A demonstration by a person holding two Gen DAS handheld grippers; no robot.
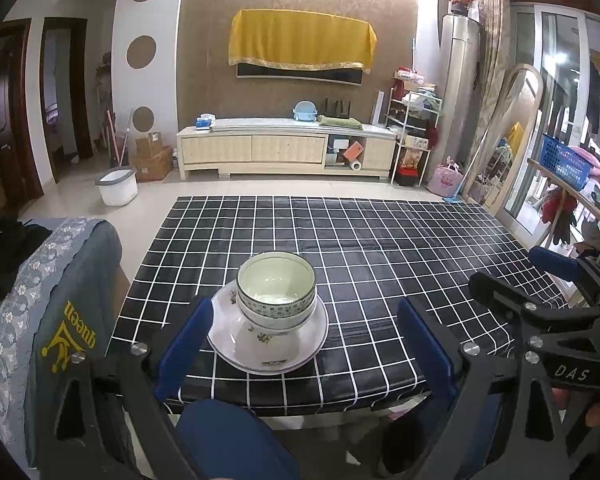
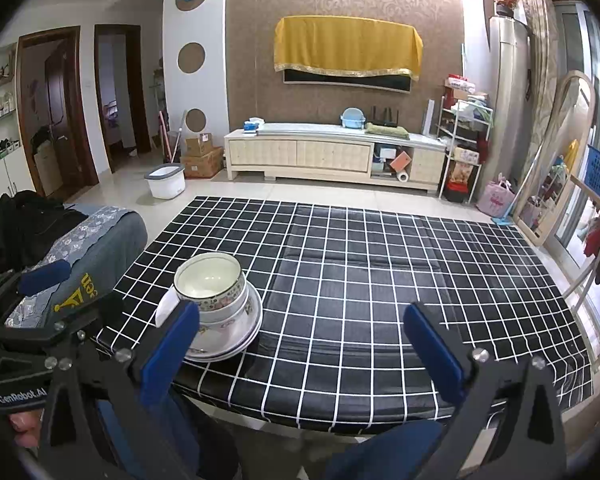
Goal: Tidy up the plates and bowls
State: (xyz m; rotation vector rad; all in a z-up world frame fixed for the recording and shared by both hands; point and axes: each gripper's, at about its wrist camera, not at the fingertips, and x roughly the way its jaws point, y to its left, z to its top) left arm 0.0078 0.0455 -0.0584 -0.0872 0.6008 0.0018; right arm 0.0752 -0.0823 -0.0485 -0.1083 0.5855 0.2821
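Blue-padded fingers of the left gripper (image 1: pixel 306 346) fill the bottom of the left wrist view, spread wide with nothing between them. Just beyond their tips, centred in the gap, a stack of crockery stands near the front edge of the black checked table (image 1: pixel 380 264): a floral white plate (image 1: pixel 268 354) at the base, a white bowl (image 1: pixel 256 334) on it, and a green-patterned bowl (image 1: pixel 276 288) nested on top, its pale inside apparently empty. Right of the stack, the right gripper (image 1: pixel 540 276) shows at the frame's edge, clear of the dishes.

From the right wrist, the right gripper (image 2: pixel 300 338) likewise hangs parted and empty over the table (image 2: pixel 380 280). The same stack sits left of its gap, the plates (image 2: pixel 236 344) partly hidden behind the left finger, so whether pad and rim touch is hard to judge. The patterned bowl (image 2: pixel 210 280) tops the stack. Left of the stack, the left gripper (image 2: pixel 44 276) is dimly visible.
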